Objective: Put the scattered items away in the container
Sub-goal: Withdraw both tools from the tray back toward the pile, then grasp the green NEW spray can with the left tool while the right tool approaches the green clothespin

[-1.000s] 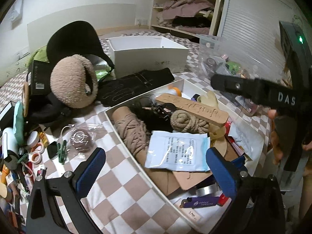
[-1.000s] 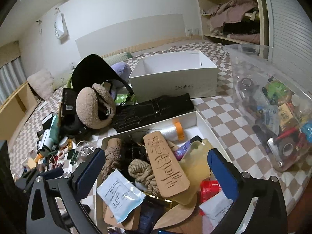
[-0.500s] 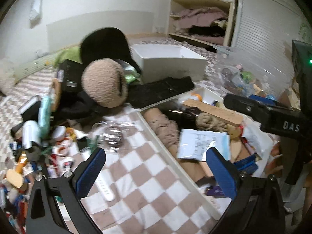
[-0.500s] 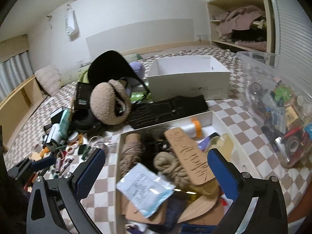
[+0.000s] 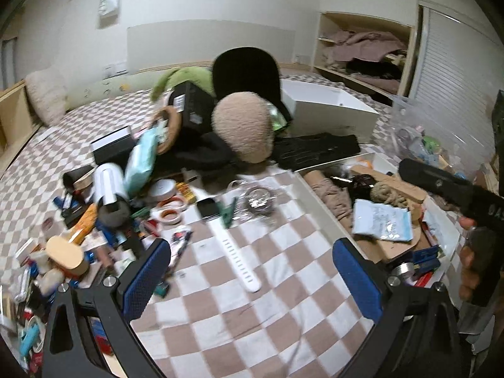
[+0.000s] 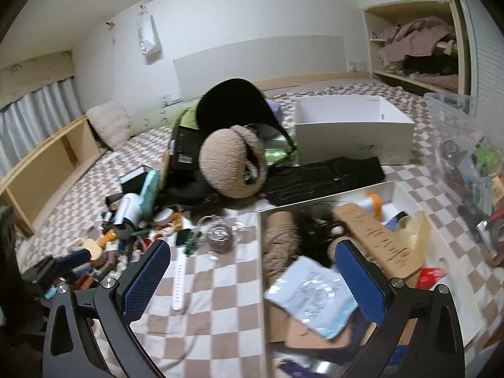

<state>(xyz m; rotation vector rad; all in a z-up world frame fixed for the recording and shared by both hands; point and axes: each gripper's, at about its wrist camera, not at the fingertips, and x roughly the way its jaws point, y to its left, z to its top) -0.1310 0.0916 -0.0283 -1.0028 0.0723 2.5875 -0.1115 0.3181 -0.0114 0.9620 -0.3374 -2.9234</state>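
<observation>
A white open box on the checkered cloth holds knitted rolls, a cardboard sole, a light blue packet and other bits. A white watch and a clear bag with a dark coil lie left of it. A heap of small items lies further left. My left gripper is open and empty above the cloth near the watch. My right gripper is open and empty over the box's left wall; it also shows at the right of the left wrist view.
Beige earmuffs, a black cap and black gloves lie behind. A white shoe box stands at the back. A clear bin of items stands at the right.
Both grippers have swung left: the box has slid right in both views, and the watch and the heap of small items have come into view. Both stay open and empty.
</observation>
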